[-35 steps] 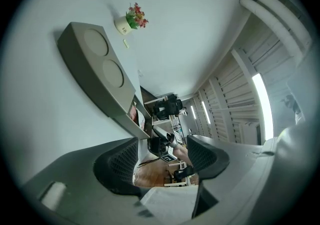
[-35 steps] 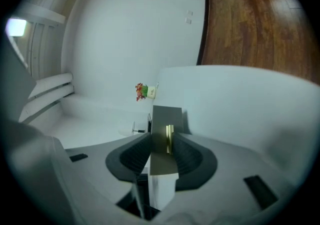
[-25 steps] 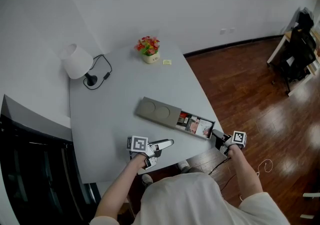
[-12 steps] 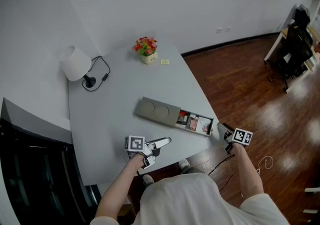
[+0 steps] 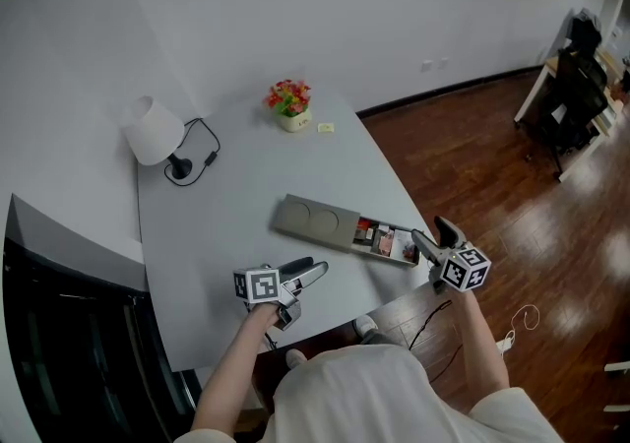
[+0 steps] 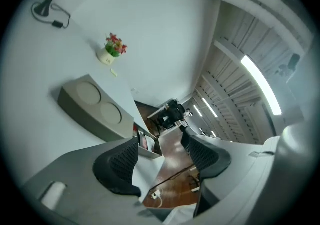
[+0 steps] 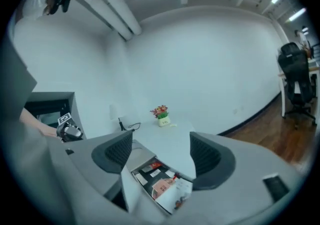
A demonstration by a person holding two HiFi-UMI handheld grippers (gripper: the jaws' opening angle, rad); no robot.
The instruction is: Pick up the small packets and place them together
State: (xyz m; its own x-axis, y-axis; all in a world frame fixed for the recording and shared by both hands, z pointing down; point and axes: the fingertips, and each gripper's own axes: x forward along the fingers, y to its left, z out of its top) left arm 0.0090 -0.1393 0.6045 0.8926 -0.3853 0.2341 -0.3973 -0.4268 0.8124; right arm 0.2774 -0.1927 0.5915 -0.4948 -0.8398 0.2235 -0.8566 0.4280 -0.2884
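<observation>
A long grey box [image 5: 313, 221] lies across the middle of the table, its lid bearing two round dimples. Its open right end holds several small colourful packets [image 5: 384, 240], seen too in the right gripper view [image 7: 162, 184] and the left gripper view [image 6: 146, 140]. A tiny pale yellow packet [image 5: 326, 126] lies beside the flower pot. My left gripper [image 5: 313, 267] hovers near the table's front edge, left of the box; its jaws have just been opening and are empty. My right gripper [image 5: 433, 234] hangs just off the box's open end, jaws just opened wide, nothing between them.
A white lamp [image 5: 153, 126] with a black cable stands at the table's back left. A small flower pot [image 5: 291, 101] sits at the back edge. Right of the table is wooden floor [image 5: 492, 175], with dark chairs and a desk [image 5: 571, 96] far off.
My right gripper has risen from below the table corner, rolled, and spread its jaws beside the box's open end. My left gripper shifted slightly left, rolled, and its jaws parted.
</observation>
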